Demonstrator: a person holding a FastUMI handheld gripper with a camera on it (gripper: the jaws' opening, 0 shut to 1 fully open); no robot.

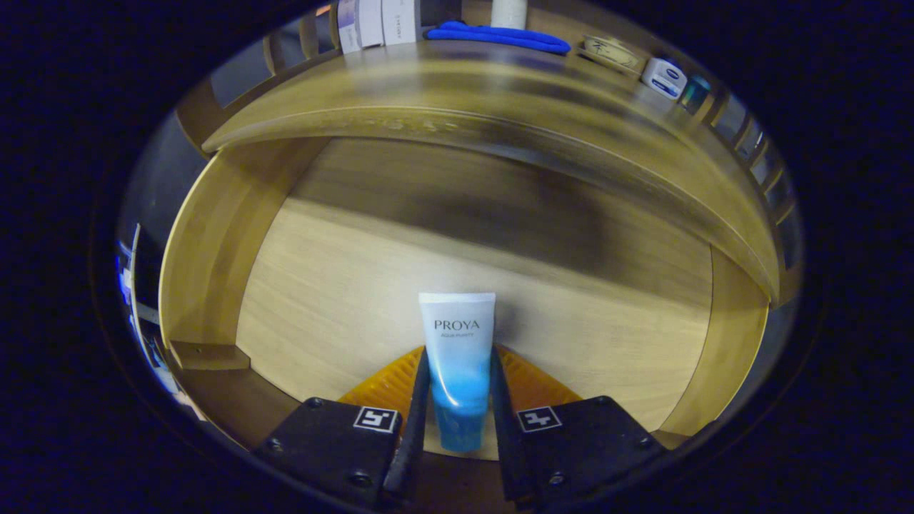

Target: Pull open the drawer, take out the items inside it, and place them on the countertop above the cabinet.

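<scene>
Cosmetic tube (457,357) clamped between the jaws of the gripper (457,400), above the open drawer (214,243)

The jaws press the white-to-blue tube on both sides, cap end nearest the camera and partly hidden between them; whether it touches the drawer's wooden floor cannot be told. Beyond it, on the table (464,78), blurred: white boxes (378,21), a blue cloth (500,36), a small white jar (664,77), all cut off or hard to make out

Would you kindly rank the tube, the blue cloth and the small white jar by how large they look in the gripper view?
1. Tube, held between the gripper fingers, nearest the camera.
2. Blue cloth on the countertop.
3. White jar.
Nearness inflates the tube, so true sizes stay unsure.
</scene>
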